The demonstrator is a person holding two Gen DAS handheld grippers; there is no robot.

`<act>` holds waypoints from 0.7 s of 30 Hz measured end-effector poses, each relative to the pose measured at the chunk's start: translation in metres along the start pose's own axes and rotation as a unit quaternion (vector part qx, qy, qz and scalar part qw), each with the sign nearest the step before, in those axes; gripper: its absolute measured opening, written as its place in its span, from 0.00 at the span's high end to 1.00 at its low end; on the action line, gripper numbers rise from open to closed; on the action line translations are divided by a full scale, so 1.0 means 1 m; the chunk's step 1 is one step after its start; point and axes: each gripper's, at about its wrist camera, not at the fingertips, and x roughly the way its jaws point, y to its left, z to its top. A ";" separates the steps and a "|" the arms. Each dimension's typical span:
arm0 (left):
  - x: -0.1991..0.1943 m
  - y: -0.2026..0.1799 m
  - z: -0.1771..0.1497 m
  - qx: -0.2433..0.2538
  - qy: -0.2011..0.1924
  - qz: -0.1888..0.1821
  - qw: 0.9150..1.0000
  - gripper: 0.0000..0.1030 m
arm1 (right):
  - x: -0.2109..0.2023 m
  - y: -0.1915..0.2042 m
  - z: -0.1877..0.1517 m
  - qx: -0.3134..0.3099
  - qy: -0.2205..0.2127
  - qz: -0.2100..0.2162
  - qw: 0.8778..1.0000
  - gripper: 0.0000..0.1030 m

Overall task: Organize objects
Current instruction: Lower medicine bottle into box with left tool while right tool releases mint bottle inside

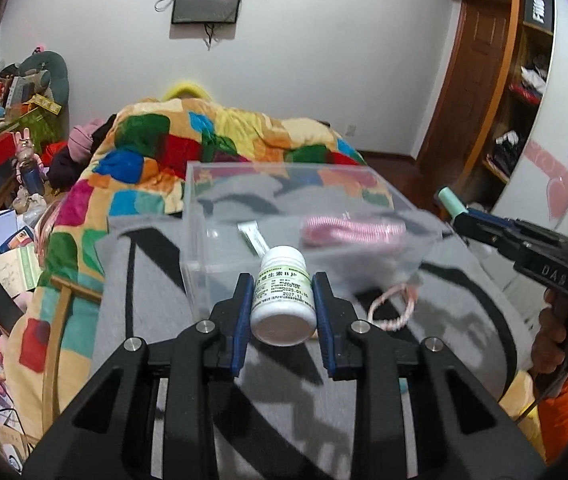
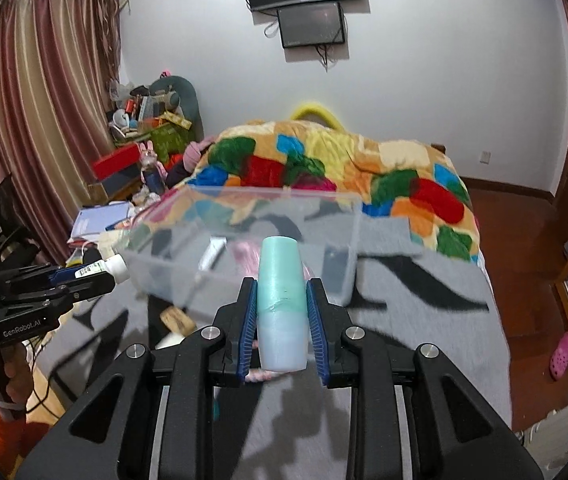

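My left gripper [image 1: 283, 300] is shut on a white pill bottle [image 1: 282, 296] with a green label, held just in front of a clear plastic box [image 1: 220, 248] on the grey blanket. My right gripper [image 2: 281, 312] is shut on a pale green tube-shaped container [image 2: 282, 304], held near the same box [image 2: 336, 240]. Inside the box lie a pink striped item [image 1: 352, 230] and a small white tube [image 1: 254, 236]. The right gripper with its green container [image 1: 450, 200] shows at the right of the left wrist view; the left gripper with the bottle [image 2: 102, 270] shows at the left of the right wrist view.
A pink-white cord loop [image 1: 394, 306] lies on the grey blanket [image 1: 144, 320] right of the box. A colourful patchwork quilt [image 1: 156, 148] covers the bed behind. A cluttered table [image 1: 0, 208] stands left, wooden shelves [image 1: 520, 92] right. A small brown item [image 2: 178, 318] lies by the box.
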 end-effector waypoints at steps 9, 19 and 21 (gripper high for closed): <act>0.020 0.013 0.034 -0.009 -0.010 0.029 0.999 0.72 | 0.032 0.025 0.040 -0.004 -0.003 0.017 1.000 0.78; 0.065 0.031 0.039 -0.024 0.034 0.030 0.999 0.72 | 0.107 0.059 0.038 -0.030 0.074 0.029 0.996 0.78; 0.072 0.032 0.038 -0.022 0.040 0.033 0.998 0.72 | 0.115 0.060 0.036 -0.034 0.084 0.026 0.996 0.78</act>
